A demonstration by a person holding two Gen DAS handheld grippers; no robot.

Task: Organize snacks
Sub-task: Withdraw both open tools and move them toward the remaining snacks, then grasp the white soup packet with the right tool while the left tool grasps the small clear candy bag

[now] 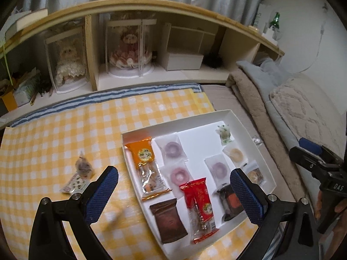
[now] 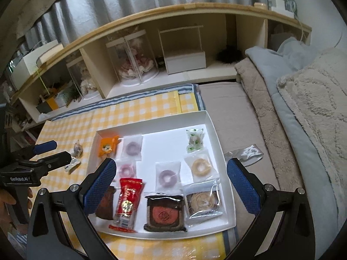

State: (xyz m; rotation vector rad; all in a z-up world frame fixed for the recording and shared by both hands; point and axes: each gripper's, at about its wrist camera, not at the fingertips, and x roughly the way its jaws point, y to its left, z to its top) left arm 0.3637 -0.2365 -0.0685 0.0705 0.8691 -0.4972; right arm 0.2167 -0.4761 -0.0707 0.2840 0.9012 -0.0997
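Both claws hung open and empty above the white tray (image 1: 256, 130). Two small wrapped snacks (image 1: 81, 173) lay outside it on the checked cloth, just beside the left claw (image 1: 173, 192) on its left and well apart from the right claw (image 2: 171, 184), so the left hand looked better placed.

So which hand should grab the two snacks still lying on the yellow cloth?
Probably the left gripper: open, empty, with the two loose snacks just left of its fingers. The right gripper hovers over the tray.
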